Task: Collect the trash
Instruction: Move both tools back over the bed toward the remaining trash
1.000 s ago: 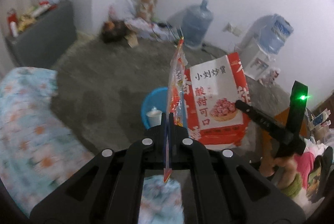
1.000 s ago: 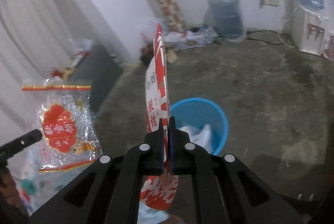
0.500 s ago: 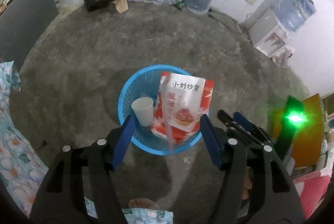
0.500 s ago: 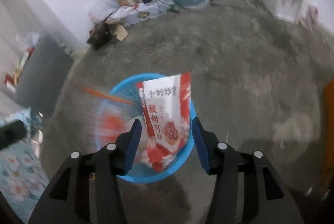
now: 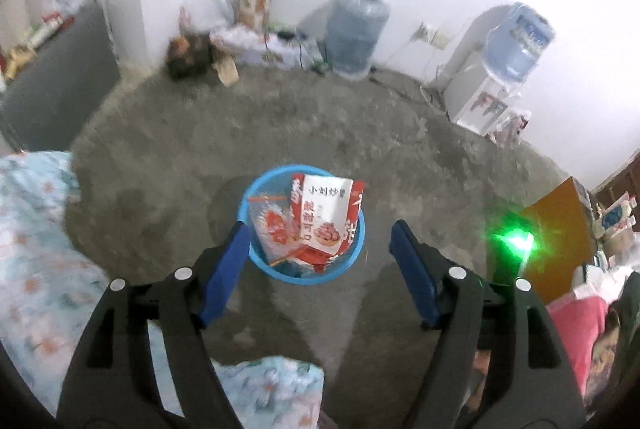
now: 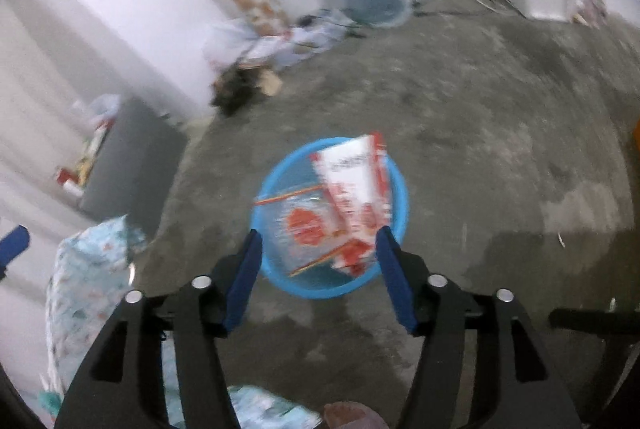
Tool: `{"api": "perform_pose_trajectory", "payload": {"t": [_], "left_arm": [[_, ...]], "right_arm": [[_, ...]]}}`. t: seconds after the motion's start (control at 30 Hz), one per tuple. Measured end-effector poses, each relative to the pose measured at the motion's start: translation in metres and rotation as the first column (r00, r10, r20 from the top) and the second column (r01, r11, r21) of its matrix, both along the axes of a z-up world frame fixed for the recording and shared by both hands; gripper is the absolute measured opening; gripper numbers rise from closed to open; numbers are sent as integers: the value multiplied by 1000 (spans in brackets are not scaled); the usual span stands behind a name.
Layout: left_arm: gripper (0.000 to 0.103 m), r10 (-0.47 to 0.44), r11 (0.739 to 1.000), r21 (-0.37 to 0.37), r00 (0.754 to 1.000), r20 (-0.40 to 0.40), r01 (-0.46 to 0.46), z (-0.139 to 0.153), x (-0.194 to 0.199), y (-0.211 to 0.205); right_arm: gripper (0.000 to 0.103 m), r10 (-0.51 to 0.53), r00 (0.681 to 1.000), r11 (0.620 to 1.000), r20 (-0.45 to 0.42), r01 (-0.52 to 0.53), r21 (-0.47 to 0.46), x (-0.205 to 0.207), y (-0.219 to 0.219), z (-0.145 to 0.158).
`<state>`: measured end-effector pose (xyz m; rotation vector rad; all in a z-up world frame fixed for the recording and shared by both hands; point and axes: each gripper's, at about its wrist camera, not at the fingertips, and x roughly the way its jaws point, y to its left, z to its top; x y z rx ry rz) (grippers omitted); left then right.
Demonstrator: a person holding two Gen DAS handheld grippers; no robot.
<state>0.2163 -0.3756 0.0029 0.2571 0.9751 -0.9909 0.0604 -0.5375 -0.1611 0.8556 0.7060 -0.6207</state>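
Both wrappers lie inside the blue basket (image 5: 301, 271) on the floor: the red-and-white snack bag (image 5: 326, 219) leans on its far right rim, the clear wrapper (image 5: 272, 225) at the left. The left gripper (image 5: 316, 265) and right gripper (image 6: 316, 269) are opening, nothing between the jaws. It is best to lift straight up, without touching the rim.
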Motion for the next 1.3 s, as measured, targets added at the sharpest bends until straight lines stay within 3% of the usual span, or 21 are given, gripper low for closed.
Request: {"api": "perform_pose_trajectory", "payload": {"t": [0.17,0.33,0.5,0.53,0.7,0.87,1.07,1.3], "left_arm": [[77,66,997,-33,993,94,-63,52,-33,82],[78,225,974,-58,964,143,-219,77,-58,178],[78,375,927,-86,911,170,-366,89,-79,261],[79,418,908,-92,890,182,-408,91,-85,279],[80,531,847,-113,828,180,-519,93,-100,334],[80,577,817,-122,798,173,-564,91,-108,359],[80,587,810,-121,792,170,-574,87,-111,366],[80,576,818,-115,800,168,-564,85,-113,362]], "right_arm": [[68,172,984,984,43,-169,-57,22,49,54],[82,329,944,938,26,-324,-122,39,103,97],[88,411,911,895,-14,-407,-181,46,153,129],[88,426,905,885,-23,-421,-196,47,163,136],[91,462,883,844,-77,-465,-269,52,202,158],[94,497,859,799,-120,-508,-322,54,235,170],[96,536,827,734,-167,-555,-390,52,262,180],[96,533,831,743,-157,-549,-382,47,262,184]]}}
